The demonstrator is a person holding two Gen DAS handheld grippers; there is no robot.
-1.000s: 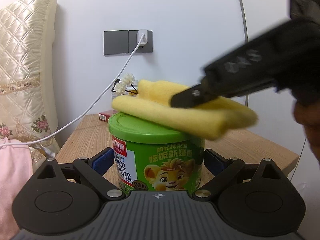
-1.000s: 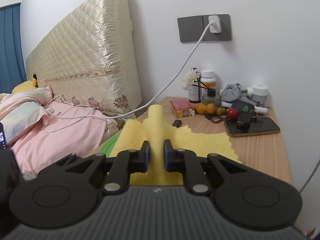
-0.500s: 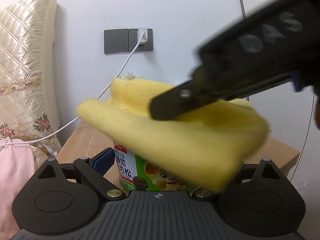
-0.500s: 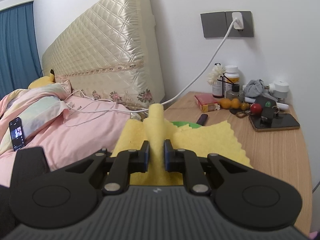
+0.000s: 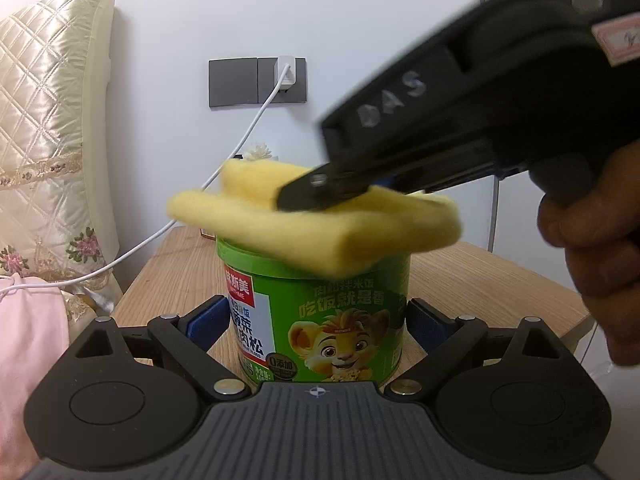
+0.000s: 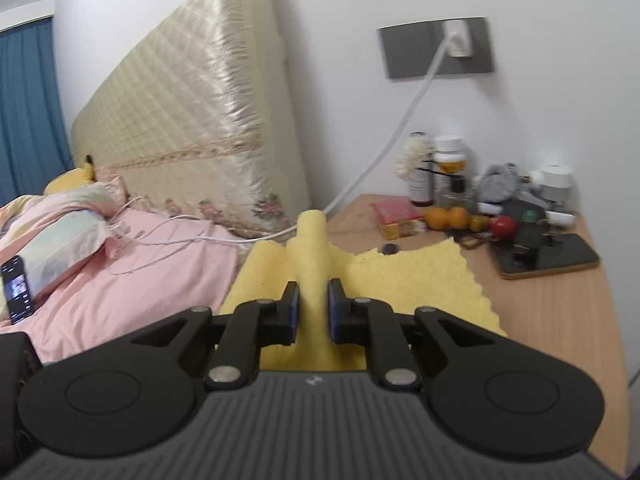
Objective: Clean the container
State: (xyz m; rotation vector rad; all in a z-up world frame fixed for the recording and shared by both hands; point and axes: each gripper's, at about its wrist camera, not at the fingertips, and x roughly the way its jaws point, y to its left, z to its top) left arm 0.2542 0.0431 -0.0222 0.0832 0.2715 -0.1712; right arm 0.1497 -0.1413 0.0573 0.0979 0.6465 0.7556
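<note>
- My left gripper [image 5: 318, 320] has the green can [image 5: 320, 312] between its two blue pads [image 5: 210, 322]. The pads sit right against the can's sides, so it is squeezing the can.
- The can stands upright on the wooden bedside table [image 5: 480, 276], at the edge near me.
- My right gripper [image 6: 313, 312] is pinched narrow on a raised fold of the yellow cloth [image 6: 404, 280].
- In the left view the cloth [image 5: 320, 232] lies flat on top of the can's lid [image 5: 248, 250] and covers most of it. The right gripper [image 5: 316, 196] comes in from the upper right of the can and tilts down onto the cloth.
- The can is round and smooth, with a shiny label that shows a lion cub [image 5: 344, 346] and a red tag.
- The cloth is soft and fuzzy, folded thick, with a zigzag edge.
- The table top is pale wood with fine lines.
- My right hand [image 5: 592, 280] wraps around the black handle, to the right of the can.
- Far behind the can there are small oranges [image 6: 456, 218], a red ball [image 6: 503, 227], bottles [image 6: 450, 164] and a dark phone [image 6: 552, 258], all by the wall.
- A white cable [image 5: 256, 120] runs from the wall plug [image 5: 285, 78] above the can down toward the pink bedding [image 6: 132, 280].
</note>
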